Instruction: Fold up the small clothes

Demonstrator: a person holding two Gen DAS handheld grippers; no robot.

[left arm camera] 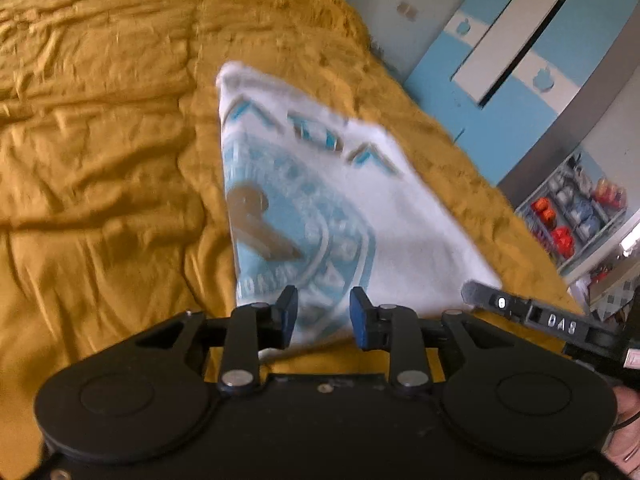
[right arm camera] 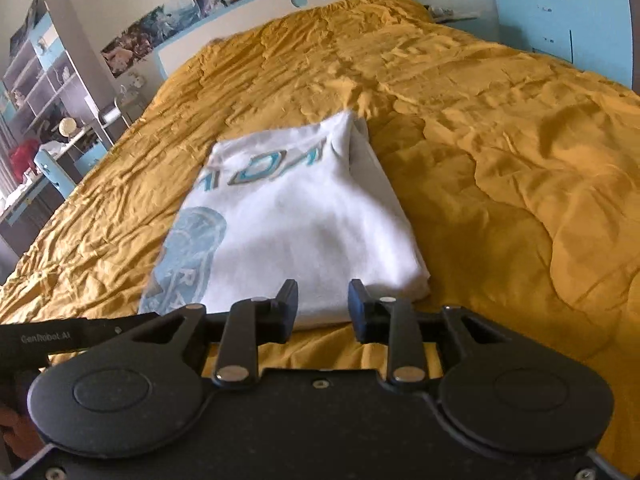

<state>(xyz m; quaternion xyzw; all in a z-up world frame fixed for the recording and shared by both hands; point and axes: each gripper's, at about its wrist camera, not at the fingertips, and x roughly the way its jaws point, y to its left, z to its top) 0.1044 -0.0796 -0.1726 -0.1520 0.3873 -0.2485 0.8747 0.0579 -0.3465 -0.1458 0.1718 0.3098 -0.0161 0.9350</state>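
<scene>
Cotton shirt (left arm camera: pixel 328 208): white, blue print, folded into a narrow stack on the bedspread, near edge just ahead of both tools.
Left gripper (left arm camera: pixel 323 314): jaws apart, nothing clamped, shirt edge between and under tips.
Right gripper (right arm camera: pixel 323 308): jaws apart, empty, at shirt's near edge.
Risk: tips snagging top layer on pull-back, dragging fold open; soft quilt letting stack slump.
Bedspread (right arm camera: pixel 500 168): mustard, wrinkled, uneven.
Room: shelves (right arm camera: pixel 44 80) left, blue-white wardrobe (left arm camera: pixel 520 52) right.

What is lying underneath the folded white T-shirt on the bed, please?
The white T-shirt rests directly on the mustard-yellow bedspread, which shows all around it. Whatever is between its folded layers or beneath its middle is covered.
</scene>
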